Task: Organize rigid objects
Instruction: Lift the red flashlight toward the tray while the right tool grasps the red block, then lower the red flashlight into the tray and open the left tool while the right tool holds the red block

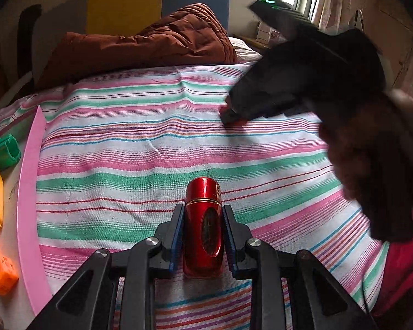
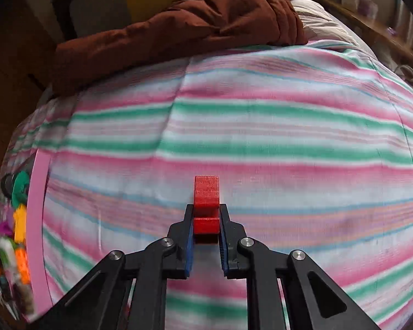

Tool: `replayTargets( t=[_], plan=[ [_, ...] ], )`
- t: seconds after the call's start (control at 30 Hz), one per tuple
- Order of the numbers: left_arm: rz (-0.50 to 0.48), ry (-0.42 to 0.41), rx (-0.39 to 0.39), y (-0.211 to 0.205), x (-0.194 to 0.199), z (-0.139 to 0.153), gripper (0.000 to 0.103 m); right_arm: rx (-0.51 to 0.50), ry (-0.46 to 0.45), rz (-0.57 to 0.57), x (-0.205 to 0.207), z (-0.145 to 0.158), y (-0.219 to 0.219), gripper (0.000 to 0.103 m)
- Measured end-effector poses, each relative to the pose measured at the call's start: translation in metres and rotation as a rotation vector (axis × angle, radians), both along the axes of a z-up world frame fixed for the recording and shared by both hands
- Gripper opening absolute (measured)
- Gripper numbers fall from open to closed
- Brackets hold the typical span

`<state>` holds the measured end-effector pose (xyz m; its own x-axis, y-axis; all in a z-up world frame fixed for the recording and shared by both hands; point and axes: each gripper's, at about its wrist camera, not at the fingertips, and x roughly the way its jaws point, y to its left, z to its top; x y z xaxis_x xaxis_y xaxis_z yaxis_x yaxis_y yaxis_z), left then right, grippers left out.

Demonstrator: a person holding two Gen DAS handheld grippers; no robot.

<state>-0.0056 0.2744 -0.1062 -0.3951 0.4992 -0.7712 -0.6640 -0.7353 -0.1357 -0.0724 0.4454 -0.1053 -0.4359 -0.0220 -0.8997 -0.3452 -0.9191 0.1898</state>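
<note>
Blurring right gripper (image 1: 230, 115), its red block (image 1: 238, 122) seemingly half-hidden.

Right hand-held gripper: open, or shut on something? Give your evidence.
Shut on the red block: the right hand-held gripper's blue pads press both its sides.

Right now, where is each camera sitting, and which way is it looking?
Left wrist: rides the left gripper, looking down its fingers at a red can it clamps; the right gripper and a hand show.
Right wrist: rides the right gripper, looking down at a red block it pinches.
Both share the striped sheet, brown quilt and pink tray edge on the left.
</note>
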Motion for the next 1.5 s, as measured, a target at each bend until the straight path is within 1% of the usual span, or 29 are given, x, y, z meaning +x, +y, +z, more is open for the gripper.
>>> replayTargets(
  t=[0.13, 0.2, 0.23, 0.33, 0.4, 0.53, 0.67, 0.8, 0.87, 1.1, 1.27, 1.5],
  plan=[
    [0.002, 0.007, -0.003, 0.000, 0.000, 0.000, 0.026, -0.015, 0.009, 0.051, 0.052, -0.001, -0.011, 0.015],
    [0.007, 0.014, -0.006, 0.002, 0.002, 0.000, 0.026, -0.079, 0.024, 0.048, 0.082, -0.002, -0.011, 0.015],
    [0.009, 0.017, -0.008, 0.002, 0.003, 0.000, 0.026, -0.095, 0.036, 0.042, 0.094, -0.003, -0.011, 0.015],
    [0.013, 0.021, -0.010, 0.003, 0.000, 0.000, 0.026, -0.105, 0.063, 0.036, 0.113, -0.005, -0.012, 0.015],
    [0.015, 0.025, -0.013, 0.004, 0.001, 0.000, 0.026, -0.077, 0.059, 0.047, 0.110, -0.005, -0.015, 0.015],
    [0.020, 0.031, -0.019, 0.005, 0.004, 0.001, 0.026, -0.030, 0.085, 0.047, 0.107, -0.006, -0.022, 0.016],
    [0.037, 0.014, -0.029, 0.004, 0.005, 0.006, 0.026, 0.011, 0.114, 0.068, 0.103, -0.006, -0.022, 0.015],
    [0.060, 0.002, -0.018, -0.008, 0.010, 0.018, 0.026, 0.030, 0.130, 0.073, 0.099, -0.008, -0.026, 0.015],
    [0.078, 0.006, -0.005, -0.017, 0.012, 0.030, 0.026, 0.044, 0.134, 0.079, 0.096, -0.009, -0.028, 0.015],
    [0.126, 0.070, 0.007, -0.046, 0.018, 0.066, 0.026, 0.075, 0.145, 0.081, 0.095, -0.010, -0.033, 0.015],
    [0.168, 0.077, 0.014, -0.068, 0.017, 0.076, 0.026, 0.093, 0.152, 0.087, 0.095, -0.011, -0.035, 0.016],
    [0.206, 0.095, 0.012, -0.093, 0.019, 0.081, 0.026, 0.121, 0.155, 0.094, 0.096, -0.011, -0.038, 0.016]
  ],
)
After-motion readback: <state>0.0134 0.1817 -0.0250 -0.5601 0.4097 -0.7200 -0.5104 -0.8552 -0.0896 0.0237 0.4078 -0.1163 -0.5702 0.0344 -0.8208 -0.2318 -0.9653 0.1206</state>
